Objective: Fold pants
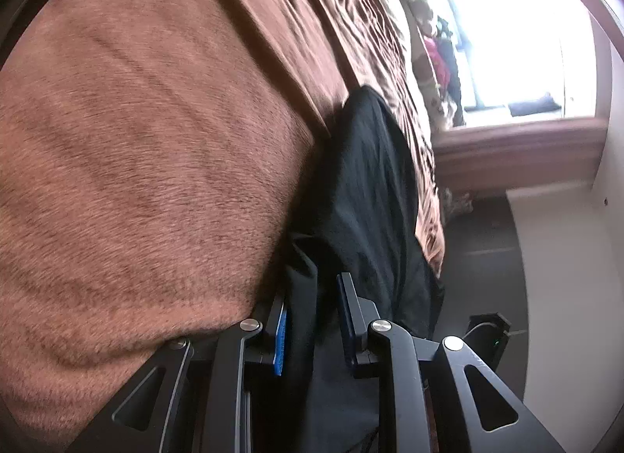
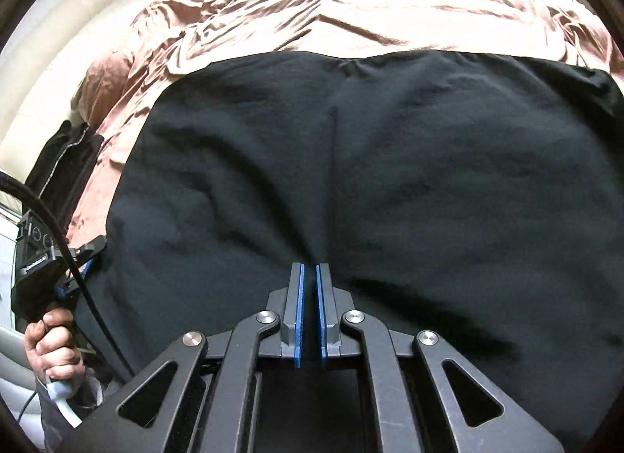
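The pants (image 2: 351,180) lie spread on the bed cover (image 2: 351,4), a crumpled shiny brown sheet. Take the pants as your landmark. From the right wrist view they fill most of the frame, with the far hem running just below the bare cover and a seam running up from the gripper toward it.

Right gripper (image 2: 310,277): the jaws stand nearly together, with only a thin slit between the blue pads. Creases in the cloth run to the tips, which suggests a pinched fold, but whether cloth is actually between the pads cannot be told from this view.

Left gripper (image 1: 312,297): the jaws stand slightly apart. Black cloth of the pants lies between and beyond them, and the pads do not visibly press on it. In the right wrist view this gripper sits at the left edge of the pants, carried by a hand (image 2: 54,347). A brown fuzzy blanket (image 1: 136,141) lies just beside the pants on that side.

Handling, as a judgement: the fabric is a soft, light knit. It drapes, wrinkles and has no stiffness, so it sags between two hold points. It is not fragile or slippery.

Take hold at edges or corners, pinching all layers together. Keep both hold points on the same edge and move them in step, so the fold line stays straight.
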A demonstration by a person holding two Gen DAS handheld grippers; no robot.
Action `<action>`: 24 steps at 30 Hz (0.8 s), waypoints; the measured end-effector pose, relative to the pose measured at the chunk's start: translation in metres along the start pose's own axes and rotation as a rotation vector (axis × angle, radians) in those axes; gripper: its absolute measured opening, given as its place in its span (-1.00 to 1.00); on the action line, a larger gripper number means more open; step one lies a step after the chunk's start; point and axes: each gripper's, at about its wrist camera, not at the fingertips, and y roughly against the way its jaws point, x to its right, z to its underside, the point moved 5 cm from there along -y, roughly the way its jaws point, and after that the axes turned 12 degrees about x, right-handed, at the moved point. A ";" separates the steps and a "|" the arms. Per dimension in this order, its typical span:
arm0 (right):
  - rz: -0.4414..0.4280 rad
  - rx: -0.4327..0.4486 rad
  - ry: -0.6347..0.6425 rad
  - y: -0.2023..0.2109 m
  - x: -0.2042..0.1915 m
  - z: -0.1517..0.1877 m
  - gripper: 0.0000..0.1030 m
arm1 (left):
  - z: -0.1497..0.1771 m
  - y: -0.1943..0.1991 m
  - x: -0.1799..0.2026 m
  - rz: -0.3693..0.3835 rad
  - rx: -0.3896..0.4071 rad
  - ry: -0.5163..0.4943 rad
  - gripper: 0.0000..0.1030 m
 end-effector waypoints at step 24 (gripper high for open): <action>-0.162 0.108 -0.155 0.054 0.038 0.013 -0.94 | -0.001 0.013 0.165 0.061 0.026 -0.283 -0.94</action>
